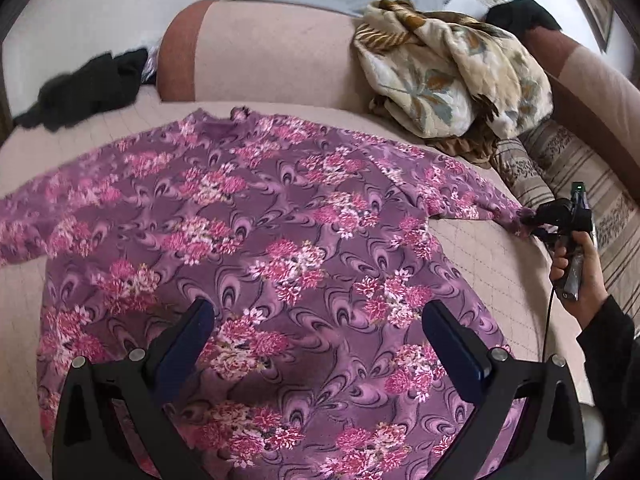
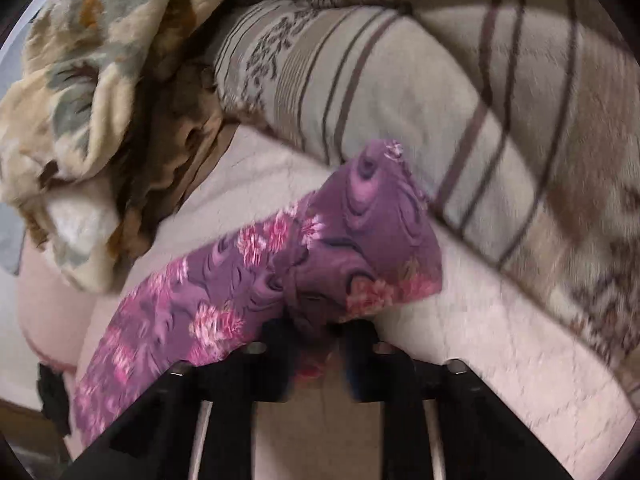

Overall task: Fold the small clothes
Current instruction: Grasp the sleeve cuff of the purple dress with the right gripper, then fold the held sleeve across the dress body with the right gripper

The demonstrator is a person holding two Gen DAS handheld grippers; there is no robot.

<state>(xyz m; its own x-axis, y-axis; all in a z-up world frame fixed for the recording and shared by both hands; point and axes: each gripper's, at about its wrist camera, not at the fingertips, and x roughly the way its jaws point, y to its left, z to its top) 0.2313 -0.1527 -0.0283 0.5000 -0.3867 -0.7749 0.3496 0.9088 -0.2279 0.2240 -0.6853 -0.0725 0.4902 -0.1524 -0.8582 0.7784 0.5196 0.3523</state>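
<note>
On the pink bedcover (image 1: 472, 248) a purple flowered top (image 1: 256, 248) lies spread flat, neck toward the bolster (image 1: 256, 56) and both sleeves stretched out to the sides. At the far end of 1 sleeve (image 2: 280, 256), the right gripper (image 2: 320, 330) has its 2 jaws pinched on the cuff, the cloth bunching between them, just beside a striped cushion (image 2: 420, 128); the left wrist view shows the same grip, with the person's hand (image 1: 576, 264) wrapped around the handle. The left gripper (image 1: 316, 320) hangs above the lower body of the top with its jaws spread wide and nothing between them, not touching the fabric as far as can be told. A crumpled leaf-print blanket (image 1: 448, 68) and some dark clothes (image 1: 88, 88) lie well away from the work. Judging by this, the fold has only begun: the top is laid out and the first sleeve is caught. Next, the right hand probably needs to lift the cuff and carry the sleeve inward across the chest, while the left gripper either pins the body or takes the other sleeve, so the cloth does not drag out of shape.
</note>
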